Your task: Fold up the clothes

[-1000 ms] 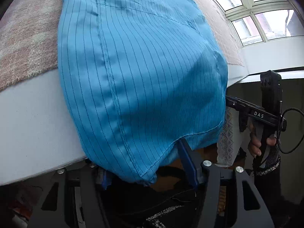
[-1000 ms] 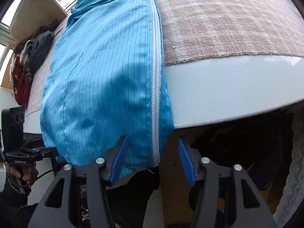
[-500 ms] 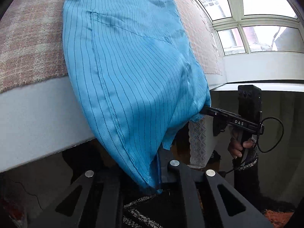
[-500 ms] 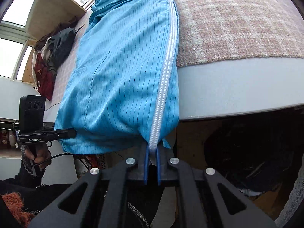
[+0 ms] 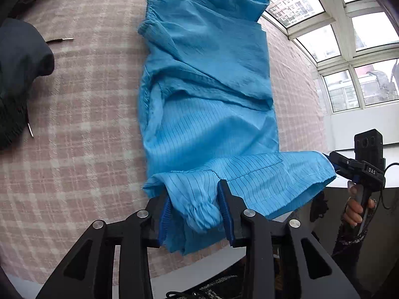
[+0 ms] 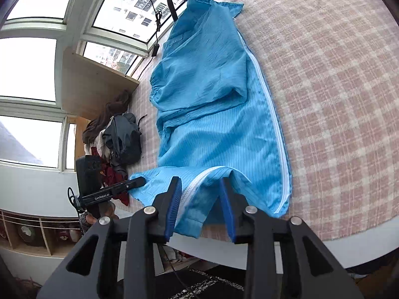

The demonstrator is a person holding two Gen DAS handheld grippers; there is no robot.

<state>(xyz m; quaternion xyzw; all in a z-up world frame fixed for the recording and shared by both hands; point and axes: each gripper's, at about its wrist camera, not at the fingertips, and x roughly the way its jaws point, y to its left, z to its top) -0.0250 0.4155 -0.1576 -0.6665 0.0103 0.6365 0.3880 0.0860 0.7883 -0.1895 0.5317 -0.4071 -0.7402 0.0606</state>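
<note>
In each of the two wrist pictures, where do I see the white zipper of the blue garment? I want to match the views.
Left wrist view: the white zipper is not visible; only striped blue cloth shows there.
Right wrist view: the white zipper runs down the right edge of the blue garment, then curves back into the right gripper.
Shared landmark: the garment's gathered elastic cuff, upper left of the cloth in the left view, mid-left edge in the right view.

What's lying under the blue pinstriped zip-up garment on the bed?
Under the blue pinstriped garment lies the pink-and-cream checked blanket, visible all around it. Its lifted hem hangs between the opening jaws of the left gripper and right gripper. Anything beneath the cloth itself is covered.
</note>
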